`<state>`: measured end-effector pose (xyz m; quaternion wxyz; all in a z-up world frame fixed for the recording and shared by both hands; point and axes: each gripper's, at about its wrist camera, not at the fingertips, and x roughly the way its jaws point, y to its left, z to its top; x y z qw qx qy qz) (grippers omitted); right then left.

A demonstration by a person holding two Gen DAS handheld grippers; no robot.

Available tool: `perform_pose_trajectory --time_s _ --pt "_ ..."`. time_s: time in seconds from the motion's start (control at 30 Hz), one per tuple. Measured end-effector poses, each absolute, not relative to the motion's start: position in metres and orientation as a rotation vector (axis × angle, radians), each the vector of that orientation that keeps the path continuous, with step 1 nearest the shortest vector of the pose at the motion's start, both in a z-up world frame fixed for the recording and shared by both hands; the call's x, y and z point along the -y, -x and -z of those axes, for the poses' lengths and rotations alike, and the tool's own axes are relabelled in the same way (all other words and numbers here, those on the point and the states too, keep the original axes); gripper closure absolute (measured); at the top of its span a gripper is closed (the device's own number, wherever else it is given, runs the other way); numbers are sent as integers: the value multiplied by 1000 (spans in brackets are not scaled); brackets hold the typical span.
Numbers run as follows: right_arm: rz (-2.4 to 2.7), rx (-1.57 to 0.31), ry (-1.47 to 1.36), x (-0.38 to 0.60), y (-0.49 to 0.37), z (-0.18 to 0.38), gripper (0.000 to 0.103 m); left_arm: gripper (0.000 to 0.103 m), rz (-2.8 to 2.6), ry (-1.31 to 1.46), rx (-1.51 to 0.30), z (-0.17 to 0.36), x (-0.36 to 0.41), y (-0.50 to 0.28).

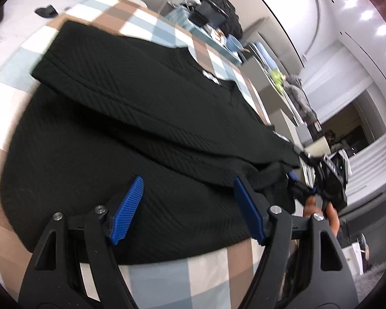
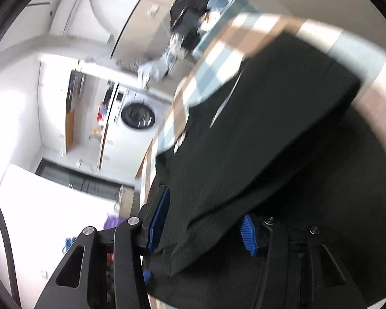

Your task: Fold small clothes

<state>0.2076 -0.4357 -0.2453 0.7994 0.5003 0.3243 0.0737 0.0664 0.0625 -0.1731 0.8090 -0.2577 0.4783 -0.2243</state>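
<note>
Black ribbed garment (image 1: 131,118) spread flat across a checked cloth (image 1: 167,283) of brown, pale blue and white squares; one long panel folded over the rest, its hemmed edge running diagonally from upper left toward lower right. Small white label (image 1: 210,76) near the neckline at the far edge.

Left gripper (image 1: 187,211) held just above the near part of the garment, blue ribbed pads (image 1: 127,209) spread wide apart, nothing between them. Fabric fills the gap behind the fingers, its near edge lying beyond the black finger arms.

Right gripper (image 1: 329,177) seen from the left wrist view at the garment's right end, blurred, a hand (image 1: 321,209) wrapped round its handle, a bunched corner of black cloth at its tip.

From the right wrist view, right gripper (image 2: 204,221) with a fold of the same black garment (image 2: 257,139) passing between its blue pads (image 2: 158,221); pads set apart with the cloth draped through, so a firm clamp cannot be told from this blurred frame. Garment stretches away from the fingers over the checked cloth (image 2: 213,61).

Beyond, out of focus: a white washing machine (image 2: 139,116) with a round dark door, a dark bag (image 1: 218,10) on a surface past the cloth, a pale blue bowl (image 1: 234,43) beside it
</note>
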Motion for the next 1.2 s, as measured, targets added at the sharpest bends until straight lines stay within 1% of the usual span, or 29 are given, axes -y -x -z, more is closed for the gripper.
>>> perform_pose_trajectory --time_s 0.1,0.2,0.43,0.53,0.77,0.97,1.07,1.13,1.17,1.2 --pt "-149 -638 -1061 450 -204 232 51 33 506 620 -1038 182 -59 -70" --pt "-164 -625 -1039 454 -206 225 51 34 492 678 -1036 192 -56 -81" --pt "-182 -634 -1046 463 -198 225 51 34 373 701 -944 188 -52 -101" --pt "-179 -640 -1044 468 -194 229 51 34 313 681 -905 181 -60 -99" --pt "-184 -651 -1048 472 -189 233 51 33 122 656 -855 175 -120 -80" --pt "-191 -666 -1055 470 -188 239 51 34 80 628 -856 187 -131 -108" --pt "-177 -672 -1035 469 -187 234 51 34 92 668 -836 184 -132 -117" --pt "-167 -666 -1008 469 -185 228 51 35 117 668 -802 176 -126 -124" --pt "-171 -659 -1001 469 -185 224 51 41 134 653 -778 169 -124 -124" --pt "-168 -654 -994 470 -185 221 51 50 141 646 -770 165 -124 -125"
